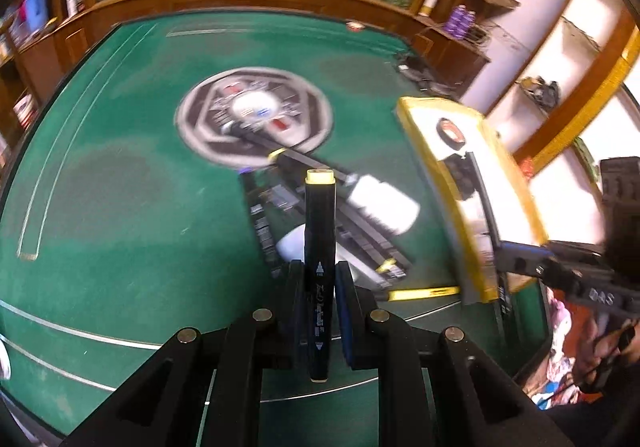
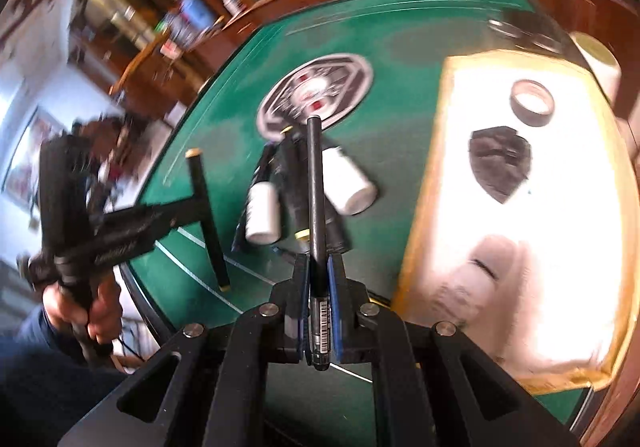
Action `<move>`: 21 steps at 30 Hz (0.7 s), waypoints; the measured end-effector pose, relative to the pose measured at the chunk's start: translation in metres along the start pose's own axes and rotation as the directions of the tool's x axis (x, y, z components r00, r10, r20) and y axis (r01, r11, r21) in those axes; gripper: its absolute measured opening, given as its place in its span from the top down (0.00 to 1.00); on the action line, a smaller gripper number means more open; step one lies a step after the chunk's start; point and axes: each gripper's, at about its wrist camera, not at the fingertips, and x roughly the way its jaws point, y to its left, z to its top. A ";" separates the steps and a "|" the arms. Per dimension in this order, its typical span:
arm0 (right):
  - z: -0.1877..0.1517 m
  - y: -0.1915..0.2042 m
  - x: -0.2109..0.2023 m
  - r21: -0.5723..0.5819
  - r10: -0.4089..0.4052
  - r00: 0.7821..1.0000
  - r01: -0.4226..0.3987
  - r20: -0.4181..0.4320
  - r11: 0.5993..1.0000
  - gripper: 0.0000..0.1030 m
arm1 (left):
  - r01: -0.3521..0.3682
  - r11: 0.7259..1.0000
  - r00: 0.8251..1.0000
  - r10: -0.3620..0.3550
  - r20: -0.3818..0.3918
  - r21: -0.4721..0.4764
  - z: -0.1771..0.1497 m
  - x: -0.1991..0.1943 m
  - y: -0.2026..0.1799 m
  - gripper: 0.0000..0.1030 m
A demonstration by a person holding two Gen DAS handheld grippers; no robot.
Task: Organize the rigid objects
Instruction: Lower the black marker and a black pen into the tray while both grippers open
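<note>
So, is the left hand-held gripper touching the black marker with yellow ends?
Touching: left wrist view shows the left hand-held gripper clamping the marker.

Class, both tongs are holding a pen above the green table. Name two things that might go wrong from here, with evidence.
1. The left tongs grip the thick marker low down, leaving most of it sticking out; it may pivot or slip.
2. The right tongs hold a thin pen above the white bottles on the table; lowering it could knock them rolling.
</note>
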 end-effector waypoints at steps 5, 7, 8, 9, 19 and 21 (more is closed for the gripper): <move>-0.004 -0.025 -0.021 0.079 -0.031 0.998 0.026 0.062 0.997 0.91 | 0.058 0.996 0.998 -0.059 0.011 0.062 0.015 -0.004 -0.032 0.85; -0.009 -0.037 -0.031 0.122 -0.047 0.995 0.036 0.090 0.992 0.91 | 0.073 0.994 0.997 -0.074 0.014 0.084 0.020 -0.005 -0.043 0.85; -0.010 -0.043 -0.036 0.138 -0.057 0.993 0.043 0.101 0.989 0.91 | 0.083 0.991 0.996 -0.085 0.017 0.103 0.024 -0.007 -0.052 0.85; -0.011 -0.047 -0.041 0.150 -0.063 0.992 0.047 0.108 0.988 0.91 | 0.090 0.989 0.996 -0.093 0.019 0.114 0.026 -0.008 -0.058 0.85; -0.021 -0.097 -0.062 0.286 -0.140 0.978 0.091 0.155 0.954 0.91 | 0.227 0.958 0.974 -0.221 -0.055 0.176 0.053 0.006 -0.126 0.85; -0.021 -0.104 -0.061 0.290 -0.154 0.977 0.106 0.148 0.951 0.91 | 0.243 0.952 0.970 -0.232 -0.077 0.187 0.058 0.015 -0.142 0.85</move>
